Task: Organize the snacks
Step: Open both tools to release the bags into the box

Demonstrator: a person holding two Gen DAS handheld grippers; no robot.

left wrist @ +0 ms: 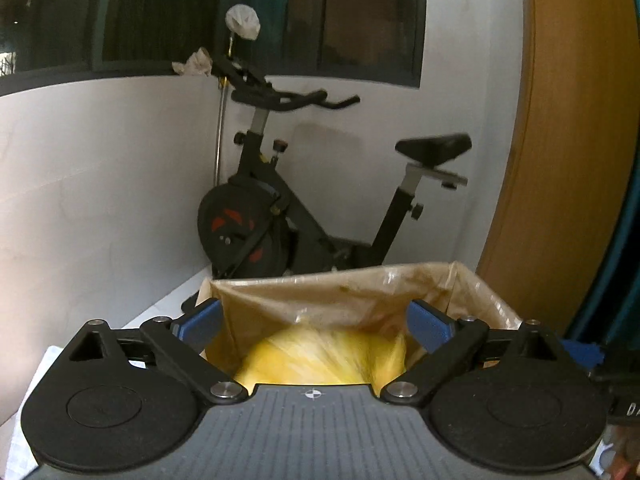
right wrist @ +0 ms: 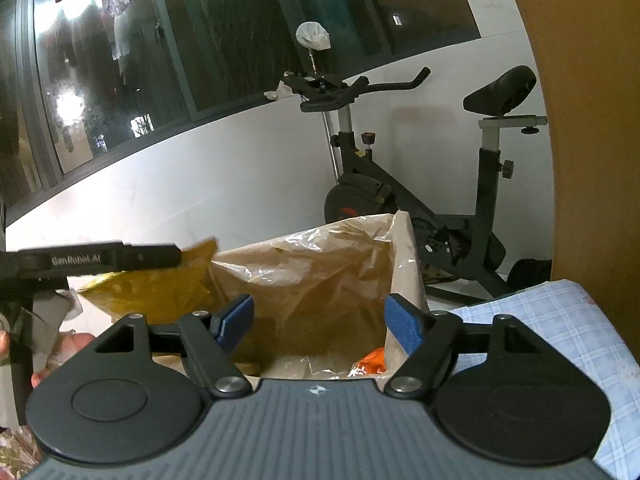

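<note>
A cardboard box (left wrist: 304,304) lined with clear plastic stands in front of both grippers; it also shows in the right wrist view (right wrist: 320,276). My left gripper (left wrist: 316,322) is open over the box, with a blurred yellow snack bag (left wrist: 324,356) just below and between its fingers, not clamped. In the right wrist view the left gripper (right wrist: 100,260) shows from the side with the yellow bag (right wrist: 152,292) under it at the box's left. My right gripper (right wrist: 320,322) is open and empty above the box. An orange snack packet (right wrist: 372,360) lies inside the box.
A black exercise bike (left wrist: 288,216) stands behind the box against a white wall; it also shows in the right wrist view (right wrist: 440,216). A wooden panel (left wrist: 568,140) rises on the right. A blue checked cloth (right wrist: 552,328) covers the surface at the right. Dark windows are behind.
</note>
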